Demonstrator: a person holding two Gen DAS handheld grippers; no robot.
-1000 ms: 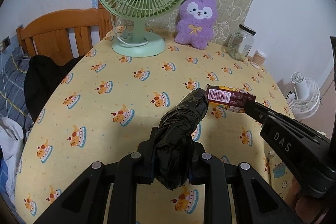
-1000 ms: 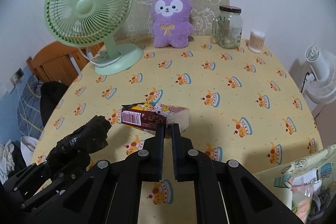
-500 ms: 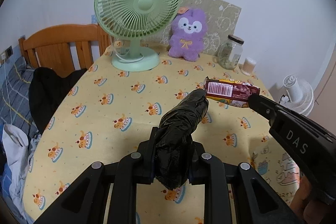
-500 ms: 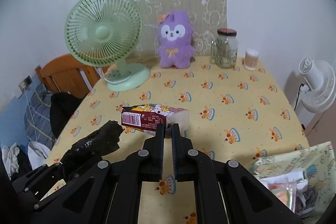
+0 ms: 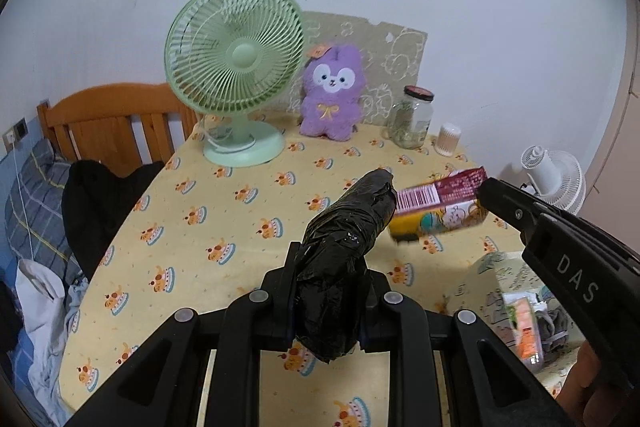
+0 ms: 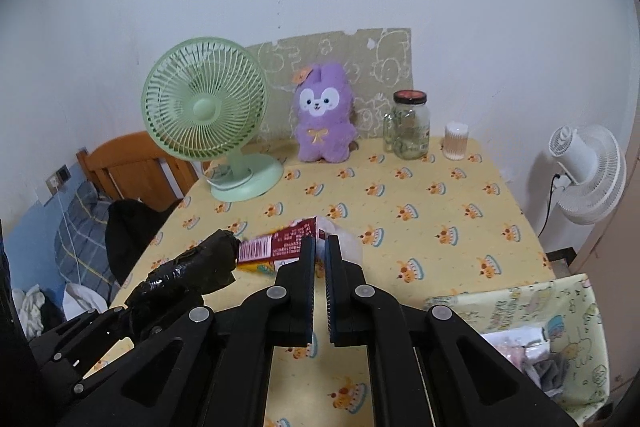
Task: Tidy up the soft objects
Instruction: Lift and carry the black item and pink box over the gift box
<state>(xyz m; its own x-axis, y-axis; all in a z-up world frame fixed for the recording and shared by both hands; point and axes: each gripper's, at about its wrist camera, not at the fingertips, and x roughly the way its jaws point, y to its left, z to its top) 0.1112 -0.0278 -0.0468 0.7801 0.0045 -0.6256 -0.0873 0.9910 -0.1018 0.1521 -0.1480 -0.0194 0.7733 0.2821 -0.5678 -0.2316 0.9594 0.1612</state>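
My left gripper (image 5: 330, 267) is shut on a crumpled black plastic roll (image 5: 352, 215), which sticks out forward above the yellow tablecloth (image 5: 224, 227). In the right wrist view that roll (image 6: 192, 267) shows at lower left. My right gripper (image 6: 320, 243) pinches a maroon and yellow tissue pack (image 6: 280, 247) by its edge, its jaws closing tighter on it. The pack (image 5: 436, 199) hangs tilted in the air, just right of the roll's tip. A cartoon-print fabric basket (image 6: 520, 307) with soft items inside sits at the lower right.
At the back of the table stand a green fan (image 5: 236, 67), a purple plush (image 5: 330, 91), a glass jar (image 5: 412, 117) and a small swab pot (image 5: 449, 139). A wooden bed frame (image 5: 108, 119) with dark clothes is left; a white floor fan (image 6: 588, 171) is right.
Both grippers rose and drew back from the table with their loads. The tissue pack left the cloth and tilted. The fabric basket came into view at the lower right.
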